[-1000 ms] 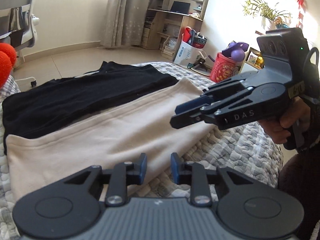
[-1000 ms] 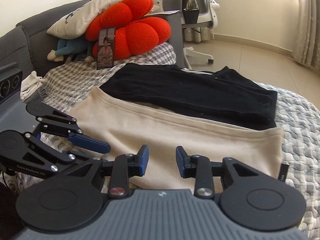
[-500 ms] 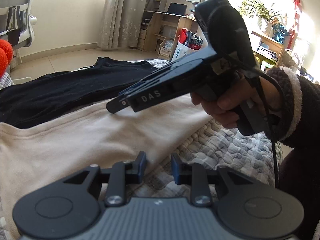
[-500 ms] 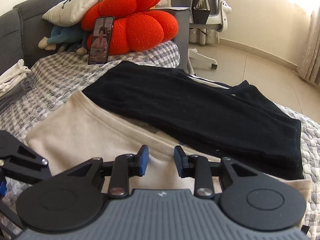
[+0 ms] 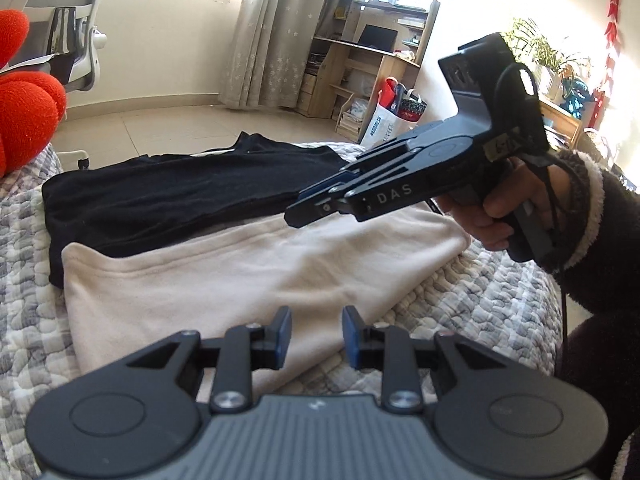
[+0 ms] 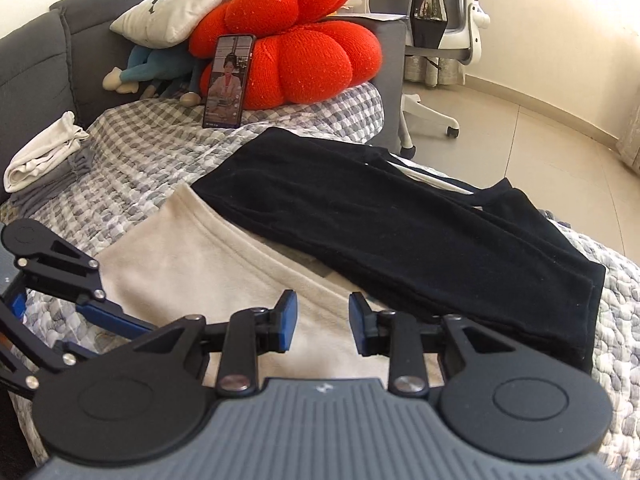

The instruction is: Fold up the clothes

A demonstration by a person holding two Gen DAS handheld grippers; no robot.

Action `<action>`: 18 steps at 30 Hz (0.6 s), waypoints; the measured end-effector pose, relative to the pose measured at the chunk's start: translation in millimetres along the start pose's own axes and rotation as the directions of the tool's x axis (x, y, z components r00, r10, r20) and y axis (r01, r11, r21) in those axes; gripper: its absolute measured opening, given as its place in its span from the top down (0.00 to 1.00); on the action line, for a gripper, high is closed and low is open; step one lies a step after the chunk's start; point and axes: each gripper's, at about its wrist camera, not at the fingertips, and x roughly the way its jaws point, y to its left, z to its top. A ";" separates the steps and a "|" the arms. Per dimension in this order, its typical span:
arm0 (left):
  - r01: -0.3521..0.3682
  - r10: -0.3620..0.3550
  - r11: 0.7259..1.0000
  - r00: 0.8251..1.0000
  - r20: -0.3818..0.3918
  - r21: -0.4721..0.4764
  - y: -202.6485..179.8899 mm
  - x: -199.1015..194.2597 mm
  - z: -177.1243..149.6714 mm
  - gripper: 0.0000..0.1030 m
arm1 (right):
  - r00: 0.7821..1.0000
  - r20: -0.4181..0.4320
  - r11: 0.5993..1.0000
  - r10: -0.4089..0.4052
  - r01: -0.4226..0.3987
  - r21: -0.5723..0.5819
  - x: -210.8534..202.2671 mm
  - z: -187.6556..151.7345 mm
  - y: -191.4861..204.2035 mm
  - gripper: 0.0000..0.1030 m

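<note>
A cream garment (image 5: 240, 280) lies flat on the quilted bed, and a black garment (image 5: 180, 196) lies spread just beyond it, overlapping its far edge. My left gripper (image 5: 314, 336) hovers open over the cream garment's near edge with nothing between its pads. A hand holds my right gripper (image 5: 308, 208) in the air above the seam where cream meets black. In the right wrist view my right gripper (image 6: 322, 322) is open and empty over the cream garment (image 6: 192, 252), with the black garment (image 6: 400, 232) just ahead. My left gripper (image 6: 120, 330) shows at the lower left.
A red knot cushion (image 6: 288, 52), a propped phone (image 6: 226, 80), a white pillow (image 6: 188, 0) and a plush toy (image 6: 152, 76) crowd the headboard end. Folded white cloth (image 6: 44, 152) sits at the left. An office chair (image 6: 436, 20) and tiled floor (image 5: 160, 128) lie past the bed's far edge.
The right gripper has drawn back to the right and levelled above the garments. The left gripper has lifted slightly, and more of it shows in the right wrist view. Both remain open.
</note>
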 end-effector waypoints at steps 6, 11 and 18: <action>-0.127 0.128 0.992 0.991 0.031 -0.024 25.6 -7.3 21.0 0.73 | 0.998 -0.053 0.997 0.027 -0.023 0.068 11.4 10.4 -32.5 0.70; -0.307 0.311 0.947 0.950 0.024 -0.091 57.4 -11.8 31.2 0.70 | 0.993 -0.100 0.994 0.061 -0.051 0.094 22.8 18.1 -44.9 0.72; -0.404 0.408 0.898 0.913 -0.017 -0.174 84.5 -4.9 20.9 0.70 | 0.990 -0.126 0.997 0.067 -0.062 0.037 25.8 23.1 -37.3 0.74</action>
